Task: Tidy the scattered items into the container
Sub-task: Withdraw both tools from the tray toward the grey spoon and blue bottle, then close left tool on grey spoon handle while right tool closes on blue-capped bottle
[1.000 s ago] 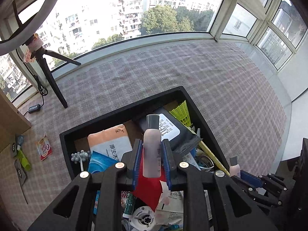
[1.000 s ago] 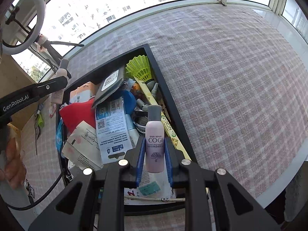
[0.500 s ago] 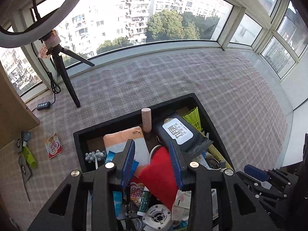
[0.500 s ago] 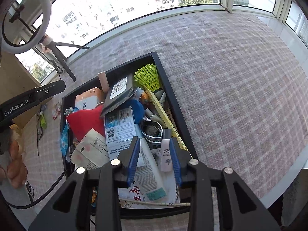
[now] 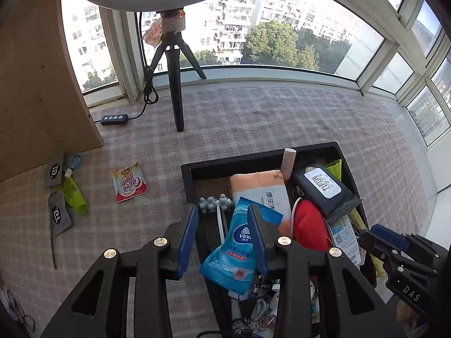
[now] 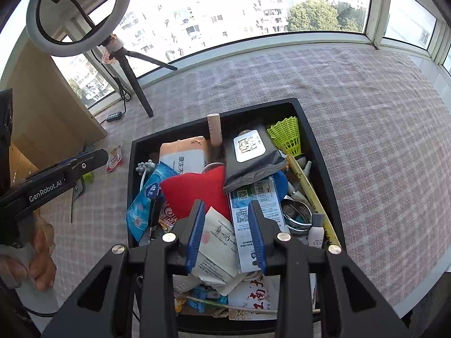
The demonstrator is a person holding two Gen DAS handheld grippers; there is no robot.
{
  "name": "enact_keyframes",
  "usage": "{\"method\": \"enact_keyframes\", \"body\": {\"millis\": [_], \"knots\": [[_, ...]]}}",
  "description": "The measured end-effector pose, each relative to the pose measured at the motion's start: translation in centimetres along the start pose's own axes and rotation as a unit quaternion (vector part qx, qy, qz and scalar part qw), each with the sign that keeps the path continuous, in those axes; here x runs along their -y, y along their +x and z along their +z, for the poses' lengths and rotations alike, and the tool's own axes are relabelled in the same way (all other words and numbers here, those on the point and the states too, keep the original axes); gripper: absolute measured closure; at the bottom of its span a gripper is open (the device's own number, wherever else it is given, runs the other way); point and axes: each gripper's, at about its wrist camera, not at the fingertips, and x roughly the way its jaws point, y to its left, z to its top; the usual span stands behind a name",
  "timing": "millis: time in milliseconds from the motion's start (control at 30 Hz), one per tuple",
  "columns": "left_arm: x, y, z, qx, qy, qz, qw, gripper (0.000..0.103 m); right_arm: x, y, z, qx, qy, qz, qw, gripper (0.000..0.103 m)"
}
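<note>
Both grippers are seen spread with nothing between the pads: the left gripper (image 5: 222,236) is held over the near left corner of the black box (image 5: 197,169), the right gripper (image 6: 225,228) over its near end, each having just been opened. The pink bottle (image 6: 214,131) is found leaning at the far wall, the small white bottle (image 6: 315,232) lying at the right wall. The blue tissue packet (image 5: 239,248) is draped over the left rim and could be knocked out by a careless pass. Left on the cloth well to the left are a coffee sachet (image 5: 129,181), a green tube (image 5: 73,194) and grey tags (image 5: 55,166); thin flat items could slip from a shallow pinch.
</note>
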Motion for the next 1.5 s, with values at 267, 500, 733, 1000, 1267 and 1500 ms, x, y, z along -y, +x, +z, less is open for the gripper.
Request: {"method": "enact_keyframes", "body": {"millis": [267,500,733,1000,1267,1500], "knots": [[-9.0,-1.2,-1.3,0.003,-0.059,0.035,0.9976,0.068,-7.7,2.3,1.5,-0.011,-0.062,0.033,0.997,0.072],[-17.7,-1.9,-3.2,-0.001,-0.117,0.064,0.9910,0.068,-15.1,4.6,2.4,-0.026,-0.118,0.062,0.991,0.072],[-25.6,-1.5,-5.0,-0.011,-0.174,0.082,0.9812,0.068,-23.1,7.7,3.0,-0.047,-0.173,0.081,0.980,0.072],[-30.4,1.5,-6.7,-0.038,-0.195,0.079,0.9769,0.068,-31.1,12.3,3.6,-0.082,-0.222,0.085,0.968,0.072],[-32.8,4.2,-7.0,-0.055,-0.204,0.066,0.9752,0.068,-35.8,16.9,4.8,-0.110,-0.246,0.090,0.959,0.072],[-33.1,6.0,-7.0,-0.068,-0.189,0.065,0.9774,0.068,-38.3,20.6,6.5,-0.116,-0.234,0.082,0.962,0.072]]}}
